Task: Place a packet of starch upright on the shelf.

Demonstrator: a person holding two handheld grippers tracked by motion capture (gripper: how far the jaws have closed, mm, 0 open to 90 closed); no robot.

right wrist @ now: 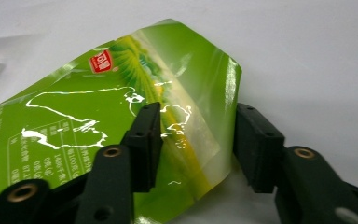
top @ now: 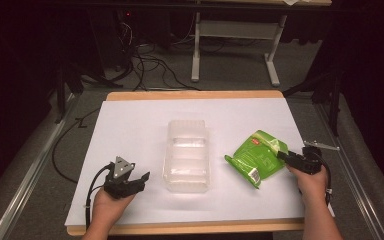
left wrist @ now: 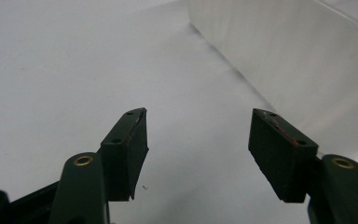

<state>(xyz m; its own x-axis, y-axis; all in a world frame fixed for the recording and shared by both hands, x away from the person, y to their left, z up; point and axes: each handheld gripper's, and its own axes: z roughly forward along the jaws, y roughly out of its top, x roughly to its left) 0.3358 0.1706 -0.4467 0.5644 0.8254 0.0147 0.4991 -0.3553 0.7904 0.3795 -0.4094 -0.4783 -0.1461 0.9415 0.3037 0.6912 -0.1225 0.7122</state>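
Note:
A green snack bag (top: 255,157) lies flat on the white sheet, right of centre. My right gripper (top: 283,155) reaches its right end from the side. In the right gripper view the bag's (right wrist: 74,116) curled, glossy end sits between the jaws of my right gripper (right wrist: 198,140). The jaws stand partly apart, and I do not see the pads squeezing the film. My left gripper (top: 141,181) rests near the front left of the sheet, open and holding nothing. In its own view the left gripper (left wrist: 198,140) faces bare sheet beside the container wall.
A clear plastic container (top: 187,155) sits in the middle of the white sheet (top: 130,130), between the two grippers; its frosted wall (left wrist: 307,56) rises at the right of the left gripper view. The table's wooden edge (top: 190,227) runs along the front. Cables and a desk frame stand beyond the table.

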